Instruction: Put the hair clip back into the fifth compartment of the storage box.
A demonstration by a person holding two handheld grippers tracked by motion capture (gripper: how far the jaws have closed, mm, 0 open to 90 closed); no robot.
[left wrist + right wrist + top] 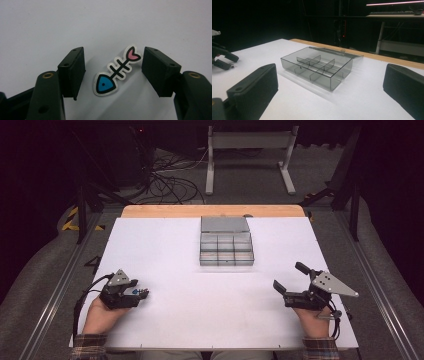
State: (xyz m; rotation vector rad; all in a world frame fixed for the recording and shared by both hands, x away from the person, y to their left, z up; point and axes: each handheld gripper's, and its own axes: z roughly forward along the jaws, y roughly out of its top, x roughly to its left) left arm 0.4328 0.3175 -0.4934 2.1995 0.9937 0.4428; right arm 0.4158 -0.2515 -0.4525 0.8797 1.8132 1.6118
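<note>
A small flat fishbone charm (115, 72), with a blue head and a pink tail, lies on the white table (200, 295). My left gripper (113, 60) stands open around it, one black pad (72, 71) on each side and neither touching it. In the high view the left gripper (142, 293) rests low at the table's front left. My right gripper (290, 277) sits at the front right, open wide with nothing between its jaws. A clear grey compartment box (226, 249) stands at the table's middle back, its lid (225, 224) folded open behind it. The right gripper (330, 82) faces the box (317, 67).
A wooden strip (212, 211) runs along the table's far edge. Beyond it are floor cables (165, 182) and a metal stand (250, 150). Metal rails (372, 285) flank the table. The left gripper (222, 58) shows far off in the right gripper view.
</note>
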